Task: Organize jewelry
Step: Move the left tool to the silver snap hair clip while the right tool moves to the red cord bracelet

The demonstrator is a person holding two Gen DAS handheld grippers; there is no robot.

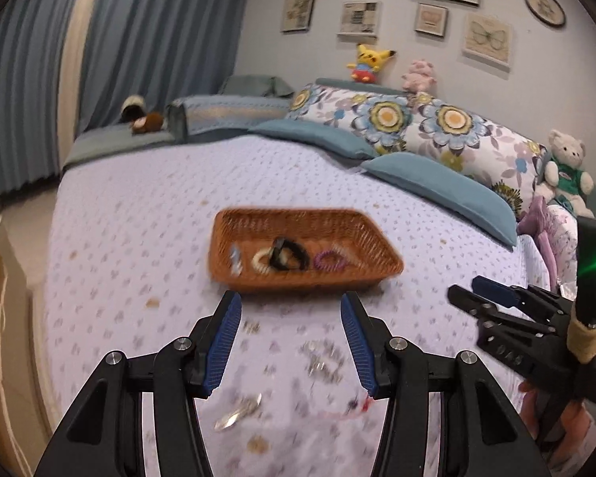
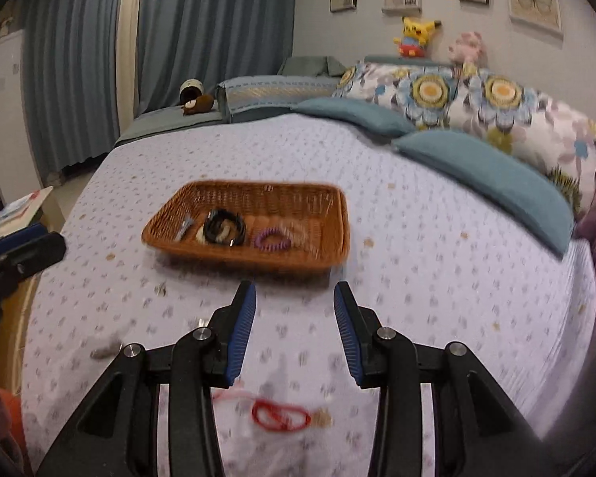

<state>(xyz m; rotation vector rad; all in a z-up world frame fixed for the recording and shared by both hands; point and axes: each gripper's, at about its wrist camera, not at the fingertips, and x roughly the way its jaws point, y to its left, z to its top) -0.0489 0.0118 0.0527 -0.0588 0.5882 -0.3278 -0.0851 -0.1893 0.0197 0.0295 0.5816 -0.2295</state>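
Left gripper (image 1: 291,310): jaws apart, nothing between them, above the bedspread (image 1: 139,214).
Right gripper (image 2: 295,300): jaws apart, holding nothing.
Basket (image 1: 298,220): on the bed ahead of both grippers, holding a black band (image 1: 290,254), a purple ring (image 1: 329,261) and a cream ring (image 1: 263,261).
Loose jewelry: red cord (image 2: 281,416) and silver pieces (image 1: 325,359) lie blurred on the bedspread near the grippers.
Around: blue pillows (image 1: 445,187), floral pillows behind.
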